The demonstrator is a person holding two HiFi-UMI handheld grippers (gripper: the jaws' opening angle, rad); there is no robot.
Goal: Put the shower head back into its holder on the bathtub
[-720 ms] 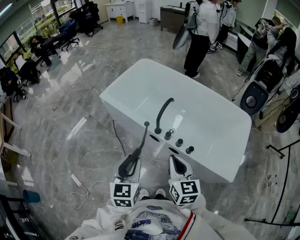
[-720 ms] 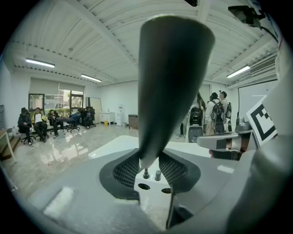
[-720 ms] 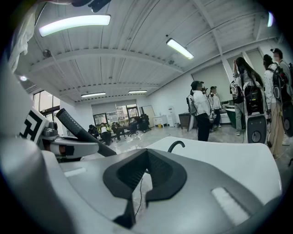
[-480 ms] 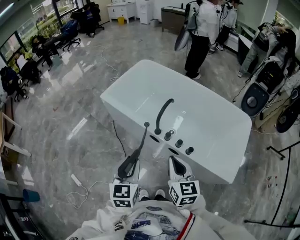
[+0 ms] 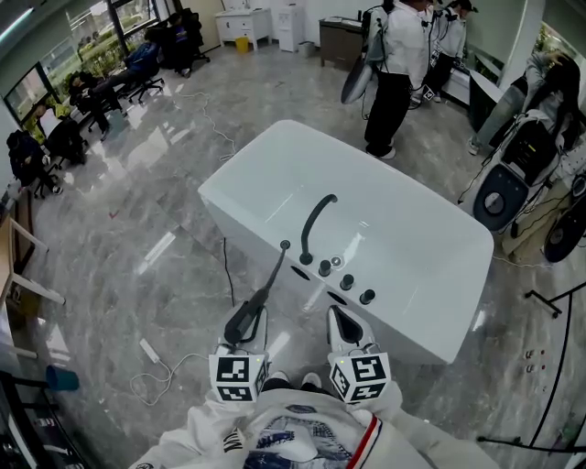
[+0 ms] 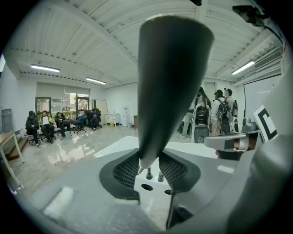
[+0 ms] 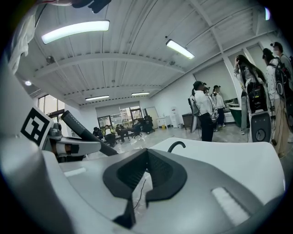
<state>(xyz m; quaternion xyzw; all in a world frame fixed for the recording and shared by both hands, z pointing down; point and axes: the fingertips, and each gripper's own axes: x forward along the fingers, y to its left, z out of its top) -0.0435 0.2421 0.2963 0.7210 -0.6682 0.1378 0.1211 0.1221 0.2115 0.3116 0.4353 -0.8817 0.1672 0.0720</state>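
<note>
Our left tongs (image 6: pixel 149 168) clamp the shower head (image 5: pixel 271 279); our right tongs (image 7: pixel 145 157), just beside, are together and empty; the bathtub (image 5: pixel 412 238) is ahead.

Glossy grey marble floor (image 5: pixel 128 211) meets windows (image 5: pixel 78 41), a white cabinet (image 5: pixel 245 23) and ceiling strip lights (image 7: pixel 75 31).

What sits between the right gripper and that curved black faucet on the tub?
In the head view, a row of black knobs on the bathtub rim lies between the right gripper and the faucet.
</note>
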